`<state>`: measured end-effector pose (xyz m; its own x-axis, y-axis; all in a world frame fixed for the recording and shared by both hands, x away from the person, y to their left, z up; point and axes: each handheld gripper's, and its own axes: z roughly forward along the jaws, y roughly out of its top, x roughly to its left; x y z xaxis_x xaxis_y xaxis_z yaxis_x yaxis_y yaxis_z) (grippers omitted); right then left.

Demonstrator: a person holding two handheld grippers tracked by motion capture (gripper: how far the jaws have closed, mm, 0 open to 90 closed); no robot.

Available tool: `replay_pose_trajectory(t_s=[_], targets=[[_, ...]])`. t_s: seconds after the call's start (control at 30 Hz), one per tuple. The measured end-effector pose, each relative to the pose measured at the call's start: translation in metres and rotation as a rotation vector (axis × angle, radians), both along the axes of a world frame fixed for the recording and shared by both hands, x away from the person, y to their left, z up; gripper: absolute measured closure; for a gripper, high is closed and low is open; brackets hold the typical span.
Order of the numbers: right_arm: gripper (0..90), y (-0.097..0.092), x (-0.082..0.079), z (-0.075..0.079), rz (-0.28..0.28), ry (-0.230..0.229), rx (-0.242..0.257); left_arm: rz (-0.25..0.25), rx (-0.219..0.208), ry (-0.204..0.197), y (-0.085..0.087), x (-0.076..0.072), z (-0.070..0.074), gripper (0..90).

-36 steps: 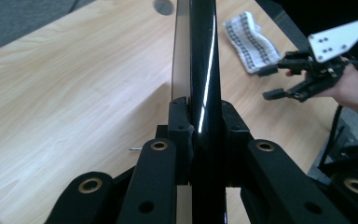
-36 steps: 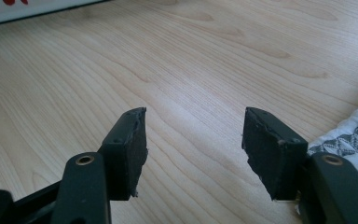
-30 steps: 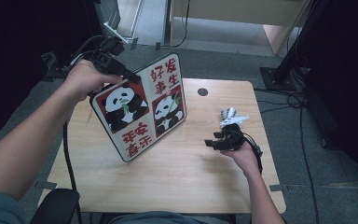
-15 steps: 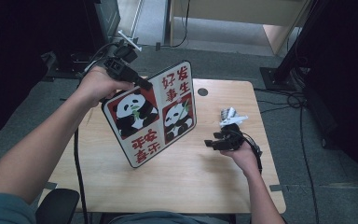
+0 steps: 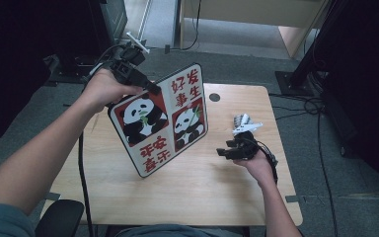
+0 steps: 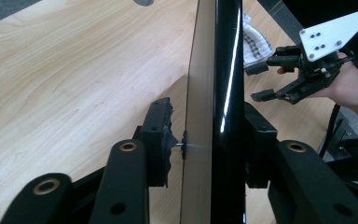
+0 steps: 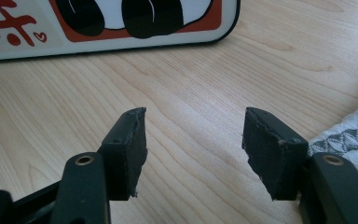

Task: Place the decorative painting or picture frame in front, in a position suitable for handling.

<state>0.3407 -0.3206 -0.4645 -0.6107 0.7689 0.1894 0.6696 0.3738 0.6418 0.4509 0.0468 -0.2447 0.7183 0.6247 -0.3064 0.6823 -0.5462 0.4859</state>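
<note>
The left gripper [image 6: 205,144] has its jaws clamped on the upper edge of the panda board [image 5: 164,118], one pad on its pale back, the other on its glossy black front. The right gripper [image 7: 193,149] hangs with jaws spread wide, gripping nothing, low over the wooden table [image 5: 202,192] right of the board. The board stands tilted, its lower edge at the tabletop. A patterned cloth [image 7: 349,128] beside the right gripper is cut off. The board's red Chinese writing includes 好发事生.
</note>
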Motion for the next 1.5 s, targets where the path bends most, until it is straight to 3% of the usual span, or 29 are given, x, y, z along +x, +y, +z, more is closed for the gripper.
replay_pose_trajectory(t_s=[0.13,0.47,0.5,0.57,0.6,0.7,0.73,1.03,1.27,1.5], targets=[[40.9,0.001,0.000,0.000,-0.001,0.005,0.002,0.015,0.012,0.001,0.001,0.003,-0.002,50.4],[40.7,0.004,0.000,-0.003,0.018,0.014,-0.011,0.016,0.031,-0.022,0.002,0.004,-0.002,46.3],[40.7,0.004,0.000,-0.002,0.018,0.014,-0.010,0.016,0.037,-0.025,0.002,0.004,-0.002,45.4],[40.7,0.004,0.000,-0.002,0.017,0.013,-0.008,-0.004,0.088,-0.034,-0.003,0.003,-0.003,37.3],[40.7,0.004,0.000,-0.002,0.015,0.014,-0.006,-0.013,0.089,-0.035,-0.003,0.003,-0.003,36.3],[40.7,0.003,0.000,-0.002,0.012,0.015,-0.004,-0.007,0.057,-0.035,-0.002,0.003,-0.002,35.9],[40.7,0.003,0.000,-0.002,0.015,0.010,-0.006,-0.012,0.025,-0.024,-0.001,0.003,-0.002,35.8],[40.8,0.002,0.000,-0.001,0.016,0.015,0.002,-0.014,-0.041,-0.039,0.004,0.001,0.005,34.5],[40.8,0.002,0.000,-0.001,0.016,0.012,0.005,-0.003,-0.084,-0.077,0.015,0.002,0.022,36.4],[40.8,0.001,0.000,0.000,0.013,0.008,0.013,0.020,-0.091,-0.085,0.032,0.005,0.029,37.6]])
